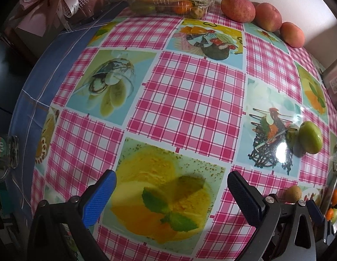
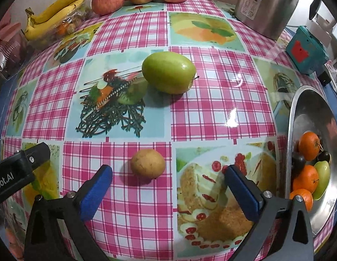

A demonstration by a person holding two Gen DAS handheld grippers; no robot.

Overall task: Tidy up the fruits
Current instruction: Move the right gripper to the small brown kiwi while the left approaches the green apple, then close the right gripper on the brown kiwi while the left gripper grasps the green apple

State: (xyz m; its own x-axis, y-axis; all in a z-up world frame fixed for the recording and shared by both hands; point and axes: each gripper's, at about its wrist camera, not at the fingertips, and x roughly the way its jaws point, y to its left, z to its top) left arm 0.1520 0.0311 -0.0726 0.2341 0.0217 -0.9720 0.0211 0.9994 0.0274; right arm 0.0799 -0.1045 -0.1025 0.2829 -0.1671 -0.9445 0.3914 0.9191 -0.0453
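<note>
Right tool [image 2: 168, 181] wide open, empty, over brown fruit [image 2: 148, 163]; centre it between pads before closing, then into bowl [image 2: 299, 108].

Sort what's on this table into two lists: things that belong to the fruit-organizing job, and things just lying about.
Part of the job:
- green fruit, loose on the cloth
- small brown fruit, in front of the open right gripper
- metal bowl with oranges already in it
- apples
- bananas

Lying about:
- steel kettle
- teal box
- checked tablecloth
</note>
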